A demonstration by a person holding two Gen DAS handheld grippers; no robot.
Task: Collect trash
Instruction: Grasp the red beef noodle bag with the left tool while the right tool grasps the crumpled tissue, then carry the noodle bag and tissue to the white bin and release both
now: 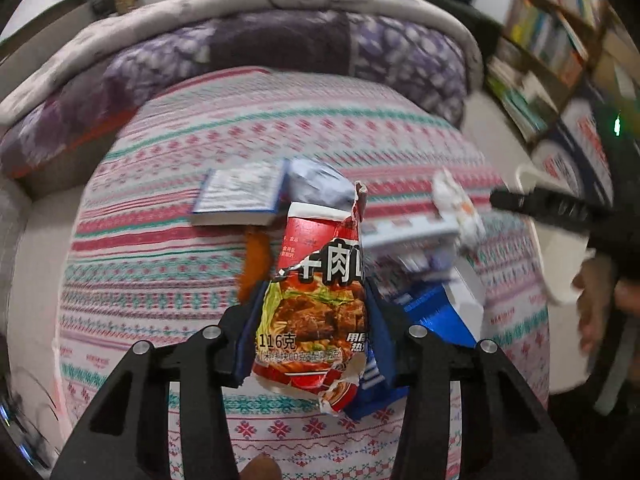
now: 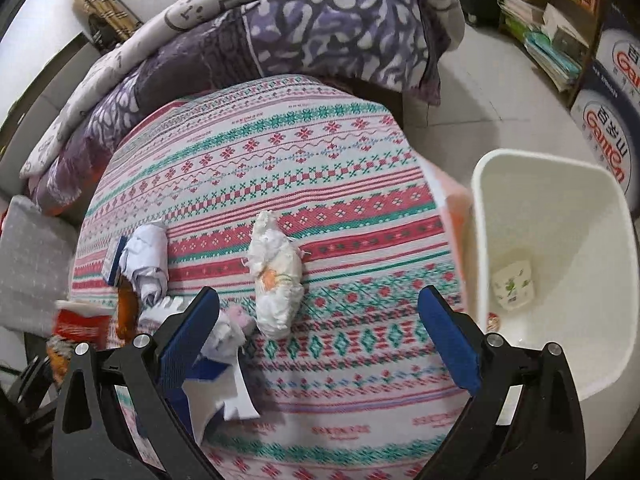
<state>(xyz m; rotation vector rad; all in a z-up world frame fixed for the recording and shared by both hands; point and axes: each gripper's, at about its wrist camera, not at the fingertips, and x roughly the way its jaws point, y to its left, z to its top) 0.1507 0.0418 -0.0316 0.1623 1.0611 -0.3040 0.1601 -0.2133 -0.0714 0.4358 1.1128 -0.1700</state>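
Observation:
My left gripper (image 1: 314,304) is shut on a torn red instant-noodle wrapper (image 1: 320,248), which stands up between the blue pads above the patterned bedspread (image 1: 160,264). The same wrapper (image 2: 80,324) shows at the left edge of the right wrist view. My right gripper (image 2: 320,300) hangs open over the bedspread (image 2: 340,208), with nothing between its fingers. Just beyond its fingertips lies a crumpled white tissue wad (image 2: 276,276). A crumpled paper ball (image 2: 146,256) and a torn blue-and-white box (image 2: 216,392) lie to the left. The white bin (image 2: 560,208) stands by the bed on the right, with a few scraps inside.
A small book (image 1: 240,196) and an orange object (image 1: 254,264) lie on the bed behind the wrapper. A purple quilt (image 2: 320,28) is piled at the far end. A bookshelf (image 2: 552,20) and printed cartons (image 2: 608,120) stand past the bin. A person's hand (image 1: 596,300) shows at the right.

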